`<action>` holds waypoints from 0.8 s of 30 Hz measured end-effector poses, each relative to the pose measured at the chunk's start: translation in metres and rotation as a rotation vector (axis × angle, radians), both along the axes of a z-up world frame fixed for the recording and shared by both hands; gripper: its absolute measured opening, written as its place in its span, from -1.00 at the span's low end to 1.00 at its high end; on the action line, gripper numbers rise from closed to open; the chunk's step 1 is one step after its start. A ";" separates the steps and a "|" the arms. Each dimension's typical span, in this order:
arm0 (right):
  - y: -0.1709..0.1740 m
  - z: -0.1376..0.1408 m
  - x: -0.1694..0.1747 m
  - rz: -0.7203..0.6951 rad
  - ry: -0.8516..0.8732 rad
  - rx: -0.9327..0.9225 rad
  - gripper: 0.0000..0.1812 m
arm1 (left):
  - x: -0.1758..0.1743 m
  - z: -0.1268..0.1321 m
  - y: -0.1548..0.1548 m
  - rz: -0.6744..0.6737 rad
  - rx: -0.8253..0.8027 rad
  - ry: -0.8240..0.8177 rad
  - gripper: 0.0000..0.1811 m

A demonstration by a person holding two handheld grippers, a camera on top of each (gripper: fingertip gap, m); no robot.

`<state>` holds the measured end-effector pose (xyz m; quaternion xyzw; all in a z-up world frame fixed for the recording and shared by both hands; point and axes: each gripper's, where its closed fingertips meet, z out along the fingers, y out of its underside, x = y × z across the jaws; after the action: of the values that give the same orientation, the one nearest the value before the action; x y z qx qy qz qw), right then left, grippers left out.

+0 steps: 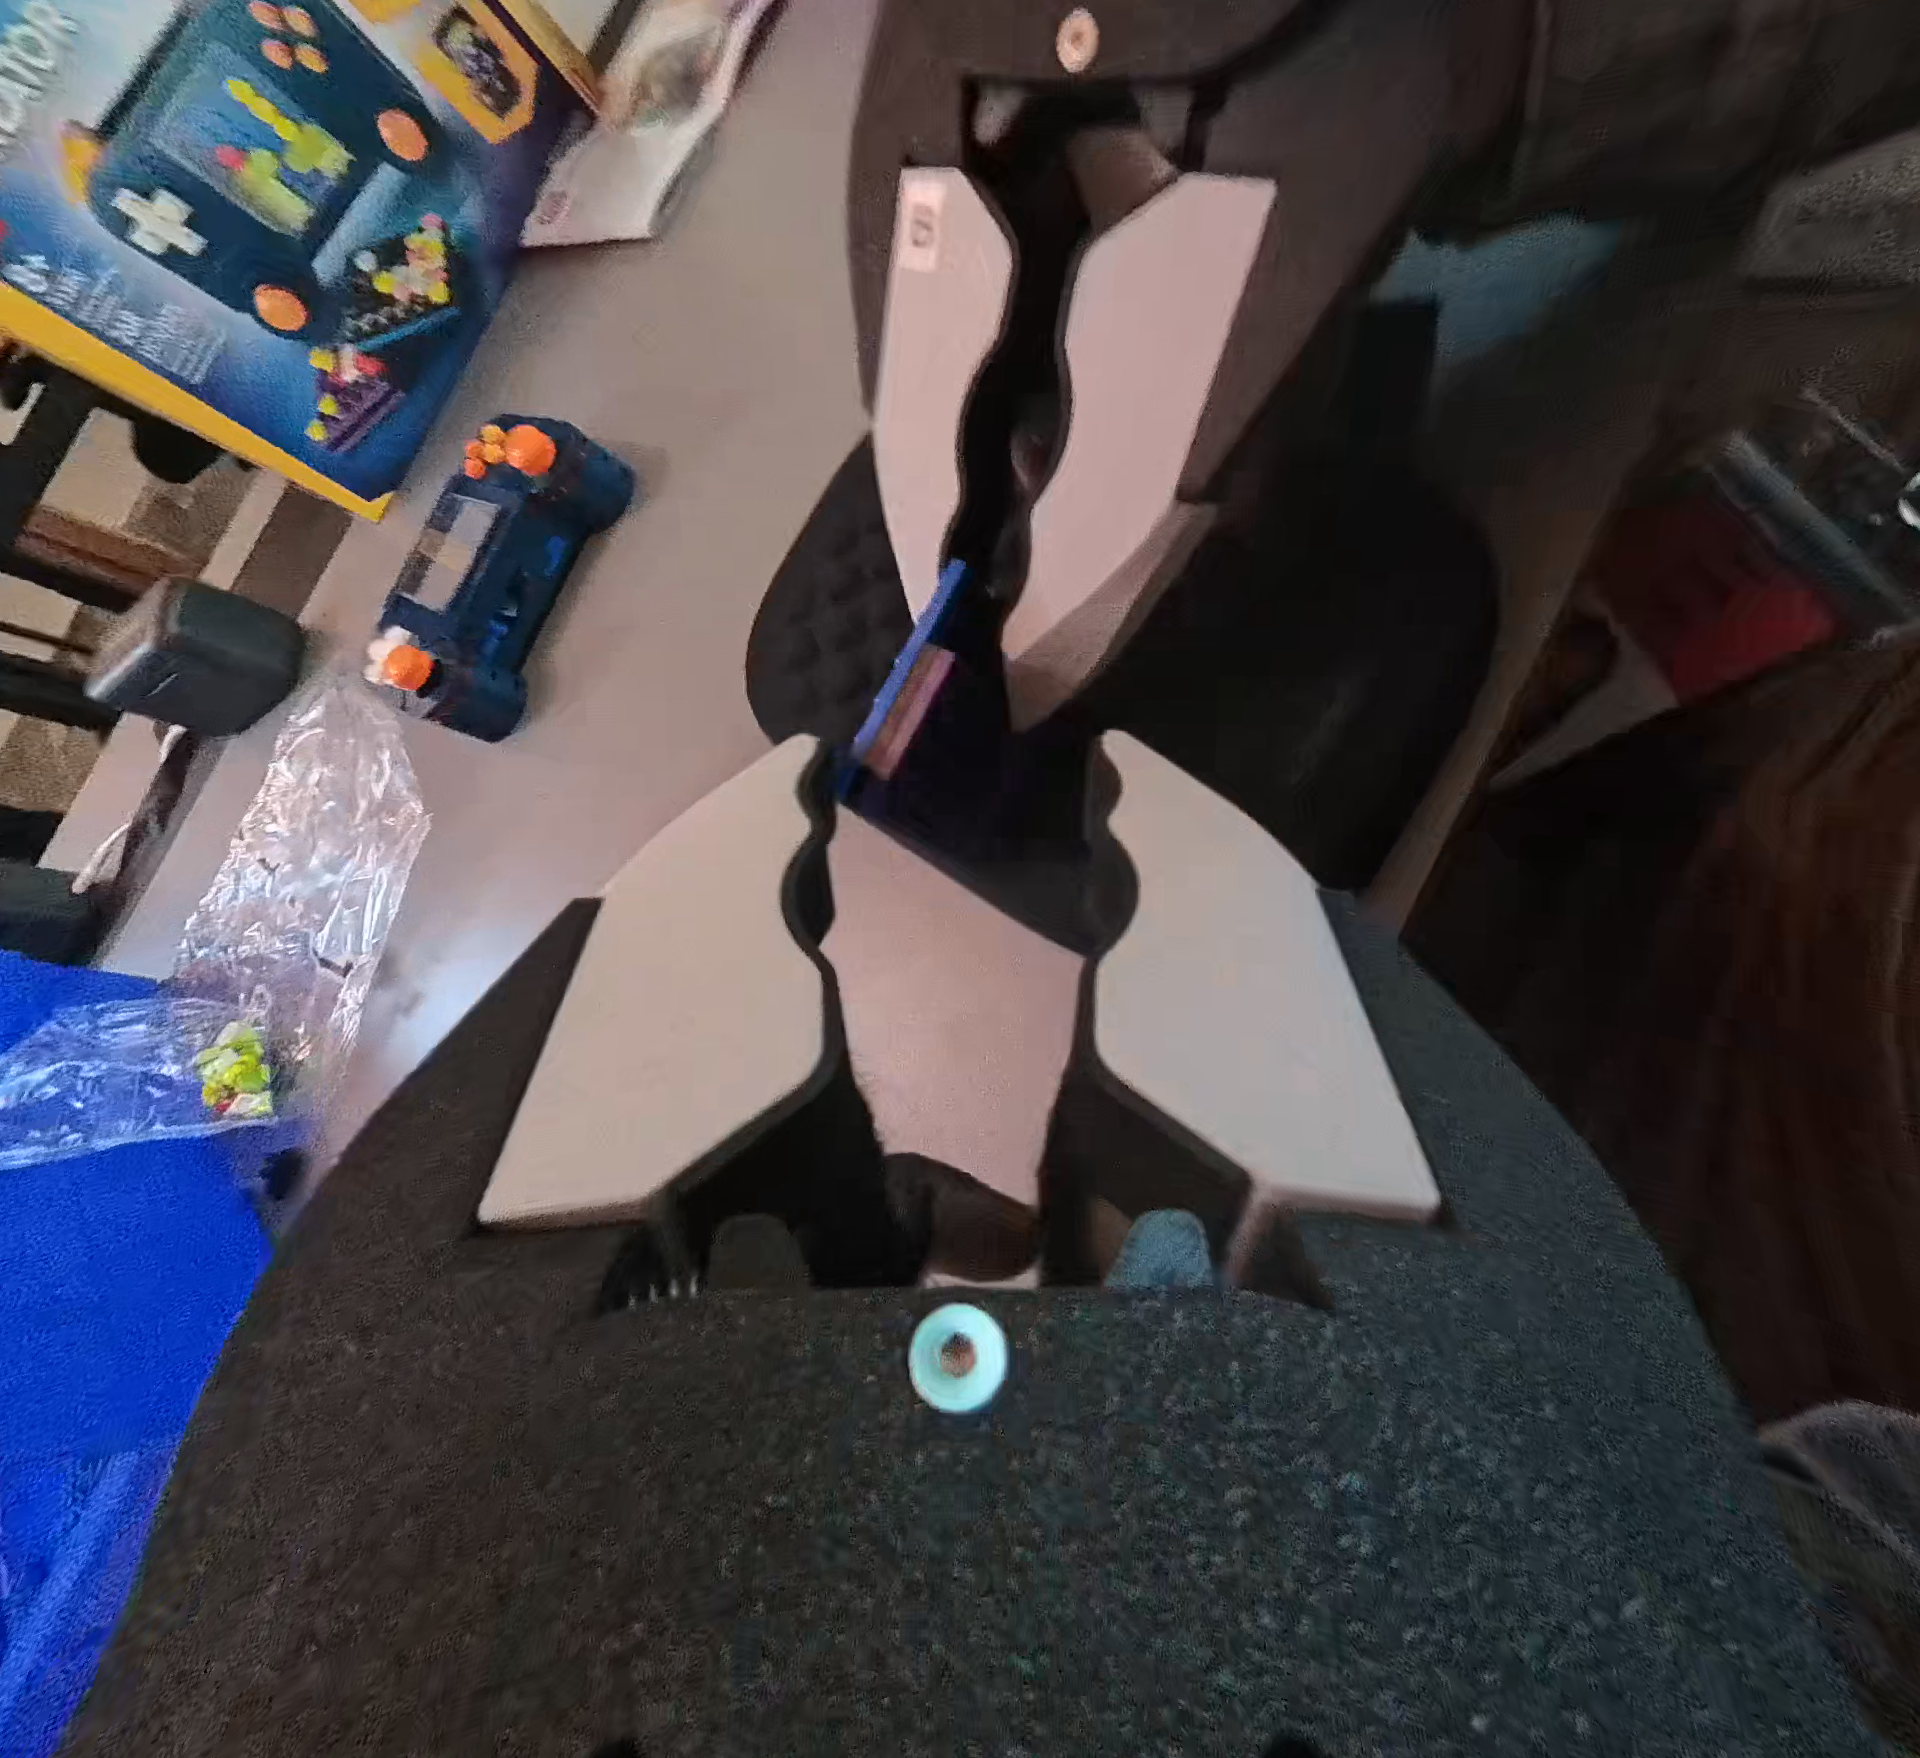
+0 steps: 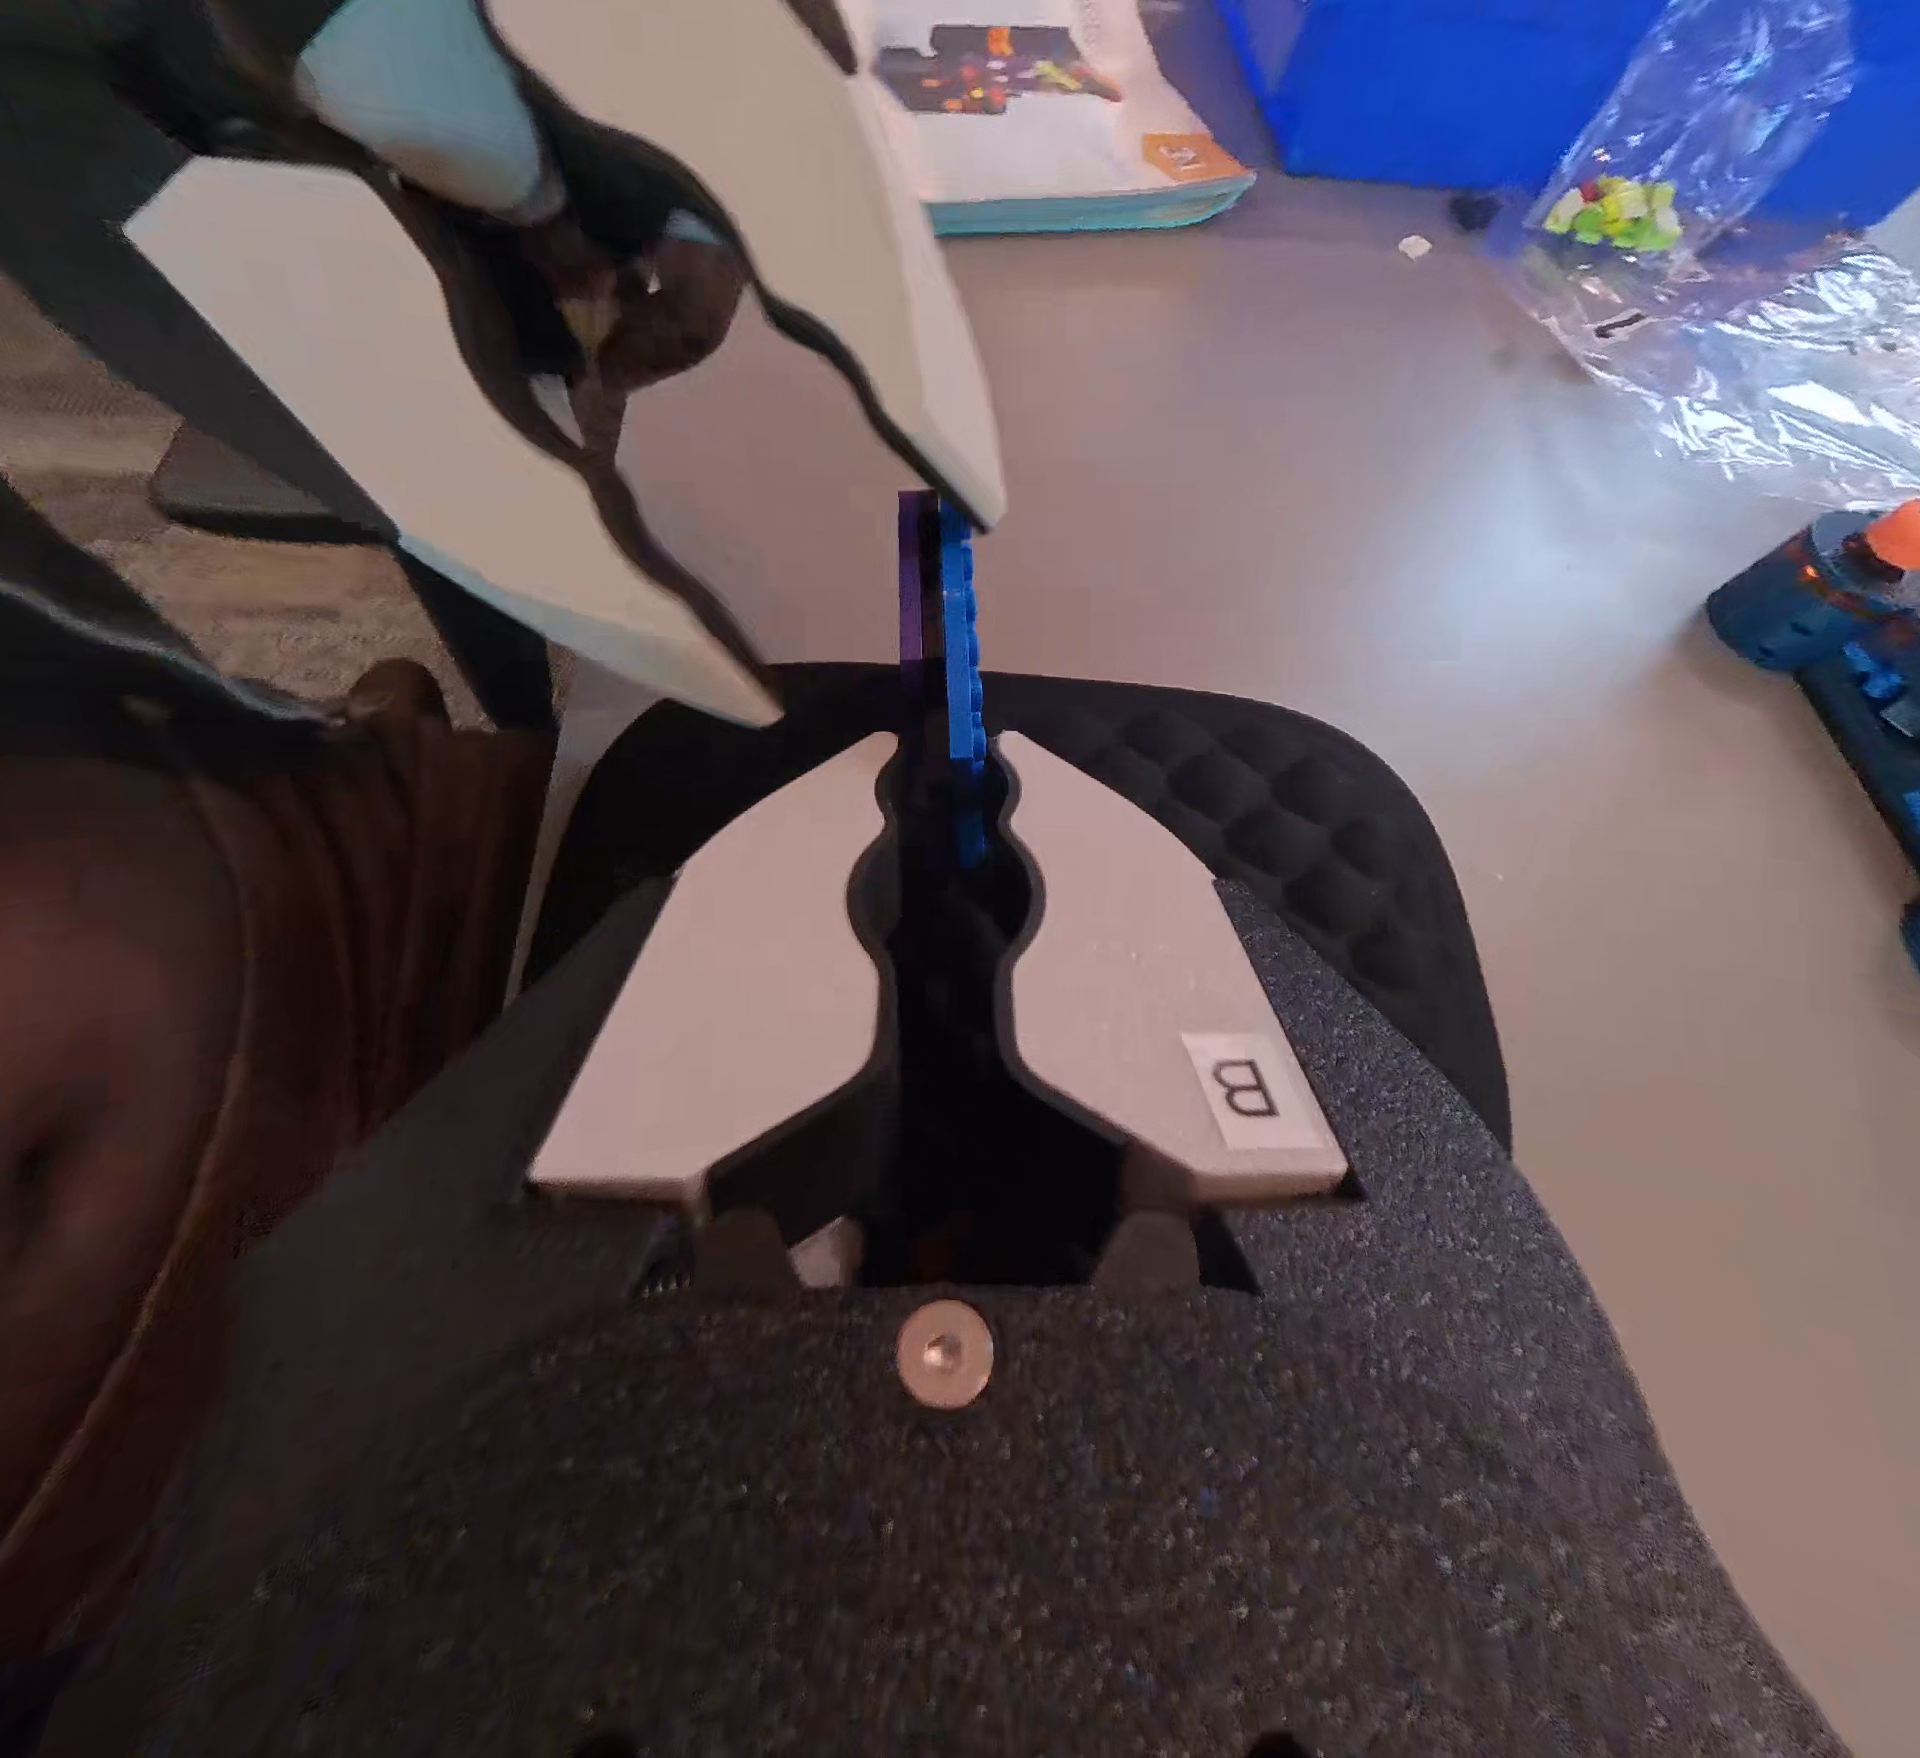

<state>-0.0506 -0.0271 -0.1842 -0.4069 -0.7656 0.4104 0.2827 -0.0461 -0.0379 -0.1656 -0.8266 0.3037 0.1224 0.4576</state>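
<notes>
My right gripper (image 2: 948, 742) is shut on a thin blue brick plate (image 2: 961, 628) with a purple layer on its back. The plate stands on edge and sticks out past the fingertips. My left gripper (image 2: 873, 612) comes in from the upper left with its jaws wide apart, and one fingertip (image 2: 971, 503) touches the plate's far end. In the left wrist view my left gripper (image 1: 961, 752) is open. Its left fingertip (image 1: 805, 758) sits at the end of the plate (image 1: 914, 659), which the right gripper (image 1: 982, 654) holds from above.
On the grey table (image 2: 1299, 513) lie a dark blue brick-built handheld console (image 1: 499, 576), a toy box (image 1: 239, 181), an open instruction booklet (image 2: 1039, 67), a clear plastic bag with yellow-green bricks (image 2: 1704, 181) and a blue bin (image 2: 1507, 15). A brown sleeve (image 2: 208, 981) is at the left. My left and right fingertips are right by each other. Left tips and right tips are each some 25 centimetres from the dark blue brick-built handheld console (image 1: 499, 576).
</notes>
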 end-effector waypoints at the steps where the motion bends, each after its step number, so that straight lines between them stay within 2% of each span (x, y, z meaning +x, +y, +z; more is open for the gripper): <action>1: -0.001 -0.001 0.002 0.046 -0.012 0.023 -0.85 | 0.000 -0.008 -0.001 -0.024 -0.051 0.030 -0.43; 4: -0.003 -0.001 0.004 0.177 -0.022 0.101 -0.85 | -0.003 -0.019 0.005 -0.079 -0.088 0.102 -0.56; 6: -0.001 -0.001 0.006 0.235 -0.039 0.132 -0.86 | 0.003 -0.008 0.008 -0.107 -0.059 0.060 -0.66; 9: 0.001 -0.001 0.008 0.315 -0.057 0.177 -0.86 | 0.005 0.002 0.010 -0.109 -0.075 -0.031 -0.64; 11: 0.002 -0.001 0.006 0.334 -0.054 0.185 -0.86 | -0.001 -0.005 0.011 -0.108 -0.126 0.010 -0.84; 12: 0.004 -0.002 0.004 0.324 -0.056 0.188 -0.85 | -0.001 -0.006 0.013 -0.109 -0.124 0.010 -0.85; 14: 0.011 0.000 0.000 0.244 -0.038 0.171 -0.83 | -0.002 -0.005 0.015 -0.074 -0.132 -0.057 -0.87; 16: 0.025 0.003 -0.002 0.064 -0.008 0.150 -0.70 | -0.004 -0.006 0.017 -0.022 -0.142 -0.149 -0.88; 19: 0.027 0.009 0.008 -0.117 0.071 0.035 -0.75 | -0.005 -0.007 0.017 0.007 -0.133 -0.184 -0.88; 24: 0.021 0.007 0.011 -0.263 0.088 -0.026 -0.85 | -0.002 -0.008 0.021 0.032 -0.102 -0.182 -0.88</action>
<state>-0.0400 -0.0064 -0.1768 -0.4888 -0.6871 0.3974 0.3620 -0.0485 -0.0171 -0.1736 -0.8614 0.2535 0.0385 0.4385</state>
